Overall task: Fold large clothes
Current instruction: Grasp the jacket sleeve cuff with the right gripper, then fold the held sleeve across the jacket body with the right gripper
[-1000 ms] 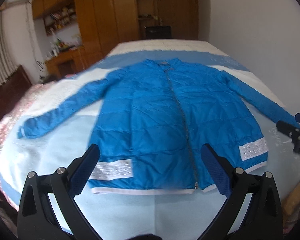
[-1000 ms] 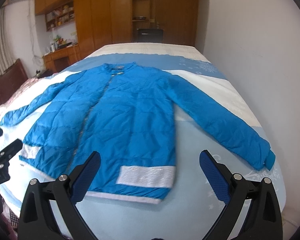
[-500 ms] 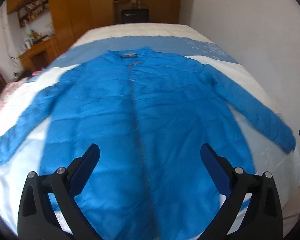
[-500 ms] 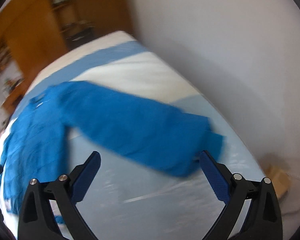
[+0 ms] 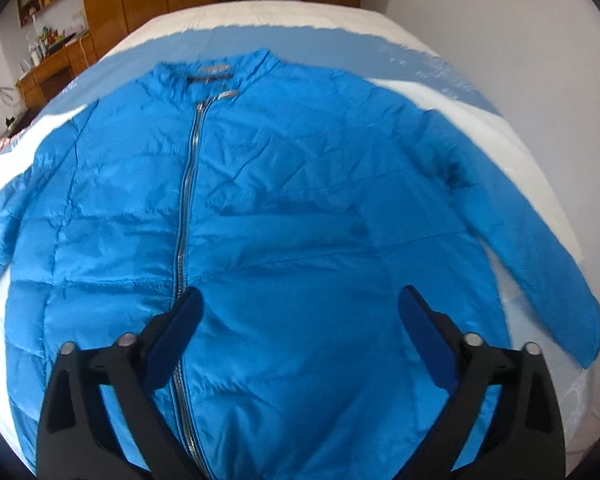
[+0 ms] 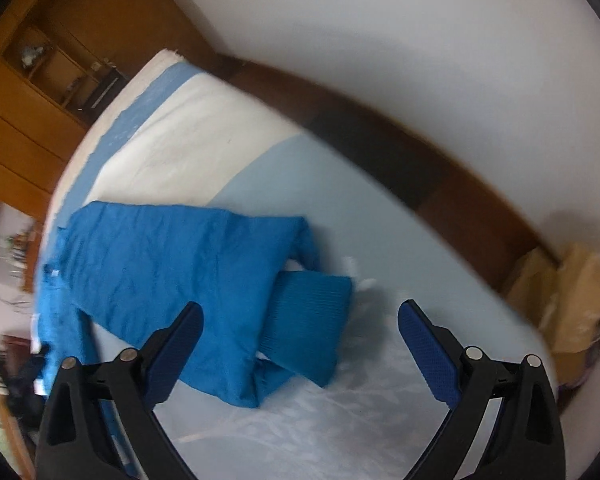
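Although both grippers are over the bed (image 5: 260,12), the folding looks barely begun: the blue padded jacket (image 5: 300,208) lies face up and zipped across the bedcover, its body spread flat and its collar (image 5: 216,70) toward the far end. No fold shows in the body, and the left-hand side of the garment runs out of the frame. In the right wrist view the sleeve (image 6: 172,280) lies stretched over the pale blue sheet, though its ribbed cuff (image 6: 308,324) seems to be doubled back under or beside the sleeve end; I cannot tell which. The left gripper (image 5: 300,336) hangs above the lower front of the jacket, its jaws closing from wide with nothing yet pinched between them. The right gripper (image 6: 300,344) stands wide open over the cuff and grips nothing. Judging from this, both sleeves and the body remain to be folded.
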{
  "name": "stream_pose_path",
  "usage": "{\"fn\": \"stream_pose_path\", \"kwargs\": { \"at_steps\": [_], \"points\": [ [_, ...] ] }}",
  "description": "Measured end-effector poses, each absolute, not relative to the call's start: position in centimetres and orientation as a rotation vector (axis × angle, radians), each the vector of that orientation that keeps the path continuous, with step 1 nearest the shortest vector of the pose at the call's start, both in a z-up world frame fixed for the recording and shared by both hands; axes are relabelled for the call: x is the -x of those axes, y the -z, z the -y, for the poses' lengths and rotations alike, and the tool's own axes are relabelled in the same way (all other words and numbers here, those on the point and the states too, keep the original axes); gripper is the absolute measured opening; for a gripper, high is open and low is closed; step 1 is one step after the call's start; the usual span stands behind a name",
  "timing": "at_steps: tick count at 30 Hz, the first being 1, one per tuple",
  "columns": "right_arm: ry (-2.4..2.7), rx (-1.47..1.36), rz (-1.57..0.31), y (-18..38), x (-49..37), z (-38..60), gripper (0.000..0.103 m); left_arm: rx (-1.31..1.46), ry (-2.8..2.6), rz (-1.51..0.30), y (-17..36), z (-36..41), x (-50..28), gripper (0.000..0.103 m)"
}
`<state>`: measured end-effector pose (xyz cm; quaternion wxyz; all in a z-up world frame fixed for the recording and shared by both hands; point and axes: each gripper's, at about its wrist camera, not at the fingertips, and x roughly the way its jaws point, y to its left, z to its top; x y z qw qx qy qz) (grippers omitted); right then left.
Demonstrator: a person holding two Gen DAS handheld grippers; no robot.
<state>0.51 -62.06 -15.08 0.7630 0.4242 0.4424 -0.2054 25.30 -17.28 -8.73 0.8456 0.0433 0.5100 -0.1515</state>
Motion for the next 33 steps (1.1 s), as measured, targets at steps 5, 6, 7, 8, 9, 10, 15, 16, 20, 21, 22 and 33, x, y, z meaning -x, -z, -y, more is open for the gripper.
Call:
{"fn": "stream_pose_path", "kwargs": {
  "at_steps": [5, 6, 7, 8, 9, 10, 15, 16, 20, 21, 22, 33],
  "points": [
    [0.419, -0.901, -0.964, 15.1, -2.7, 61.4, 0.057, -0.066, 0.309, -1.099, 10.4, 16.8, -26.8, 0.081],
    [0.388, -0.918, -0.958, 15.2, -3.0, 61.5, 0.042, -0.067, 0.310, -1.094, 10.5, 16.8, -27.0, 0.081],
    [0.351, -0.934, -0.953, 15.1, -3.4, 61.5, 0.031, -0.063, 0.311, -1.091, 10.5, 16.8, -27.1, 0.081],
    [0.310, -0.943, -0.938, 14.6, -3.7, 61.4, 0.029, -0.056, 0.313, -1.091, 10.5, 16.7, -27.2, 0.081],
    [0.294, -0.935, -0.925, 13.9, -3.9, 61.1, 0.028, -0.052, 0.315, -1.093, 10.5, 16.7, -27.4, 0.081],
    [0.267, -0.916, -0.900, 12.8, -4.3, 60.7, 0.027, -0.052, 0.320, -1.092, 10.4, 16.7, -27.3, 0.081],
    [0.099, -0.847, -0.792, 7.2, -7.4, 58.3, 0.027, -0.048, 0.317, -1.077, 9.7, 16.0, -27.6, 0.079],
    [0.079, -0.821, -0.790, 6.4, -8.4, 57.7, 0.027, -0.047, 0.312, -1.073, 9.5, 15.8, -27.6, 0.079],
    [-0.029, -0.715, -0.819, 3.7, -14.9, 53.3, 0.027, -0.047, 0.293, -1.057, 8.8, 15.0, -28.0, 0.079],
    [-0.049, -0.701, -0.826, 3.5, -16.3, 52.5, 0.027, -0.043, 0.288, -1.057, 8.6, 14.8, -28.2, 0.079],
    [-0.074, -0.684, -0.834, 3.1, -18.0, 51.4, 0.027, -0.036, 0.282, -1.057, 8.4, 14.5, -28.4, 0.079],
    [-0.254, -0.518, -0.983, 4.9, -32.2, 40.5, 0.027, -0.056, 0.240, -1.032, 7.1, 12.1, -30.7, 0.079]
  ]
}}
